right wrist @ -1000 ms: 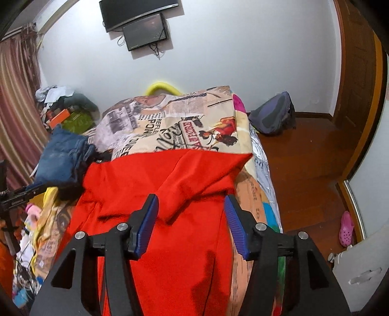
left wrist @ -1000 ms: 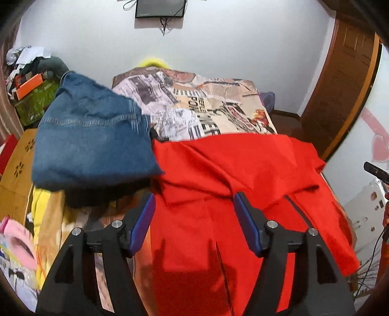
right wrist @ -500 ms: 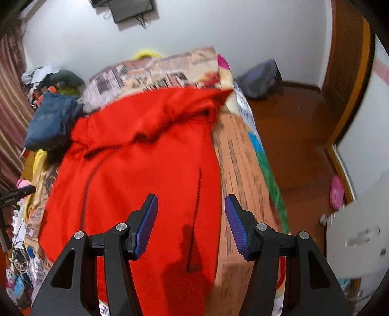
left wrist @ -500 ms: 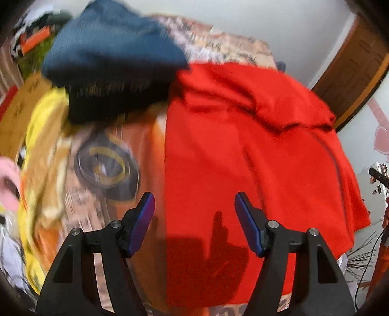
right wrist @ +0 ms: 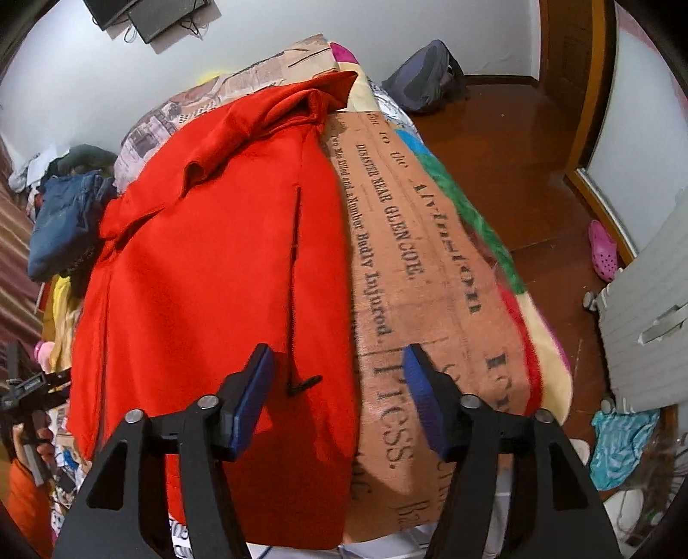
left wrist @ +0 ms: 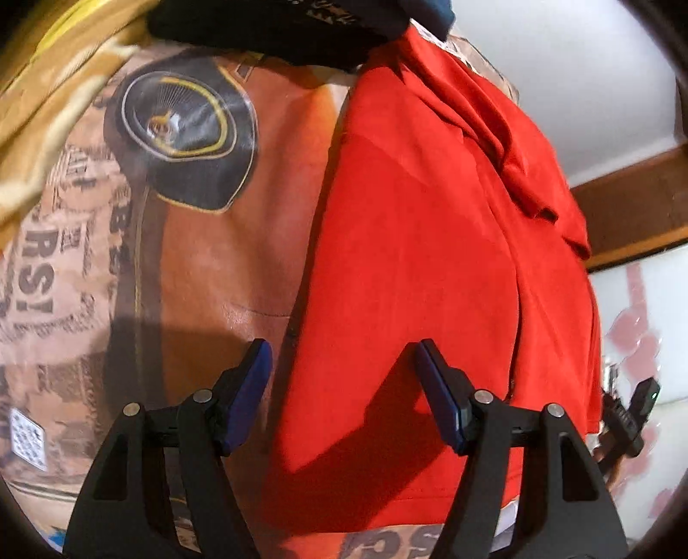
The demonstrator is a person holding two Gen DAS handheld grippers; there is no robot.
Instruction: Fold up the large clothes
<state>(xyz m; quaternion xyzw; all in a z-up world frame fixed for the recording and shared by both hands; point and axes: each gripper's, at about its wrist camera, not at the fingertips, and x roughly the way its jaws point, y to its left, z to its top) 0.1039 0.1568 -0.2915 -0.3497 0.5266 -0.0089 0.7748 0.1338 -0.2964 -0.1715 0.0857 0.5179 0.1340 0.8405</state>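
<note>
My left gripper (left wrist: 342,378) hangs over the near left edge of the red garment (left wrist: 421,266), its fingers (left wrist: 251,387) spread apart and gripping nothing; one finger is above the printed blanket (left wrist: 206,266), the other above red cloth. My right gripper (right wrist: 337,382) hangs over the garment's near right edge, fingers (right wrist: 253,391) released too, and they have just been opening wider with nothing pressed between them. The zipper pull (right wrist: 303,384) lies in the gap, closer to the left-hand finger.

The garment lies spread flat on the bed, its far end bunched into folds.

Only the left view shows the round dark emblem (left wrist: 185,137) printed on the blanket, out ahead and left of the fingers, and a black cloth (left wrist: 275,26) at the far top. At its right edge the other gripper's tip (left wrist: 632,413) pokes in.

Only the right view shows the whole zipper line (right wrist: 296,258), the blue jeans (right wrist: 64,223) piled far left, a dark backpack (right wrist: 425,77) on the wooden floor (right wrist: 507,155), a pink clog (right wrist: 602,249) off to the right, a wall screen (right wrist: 146,13), and my left hand (right wrist: 32,434) gripping its handle.
</note>
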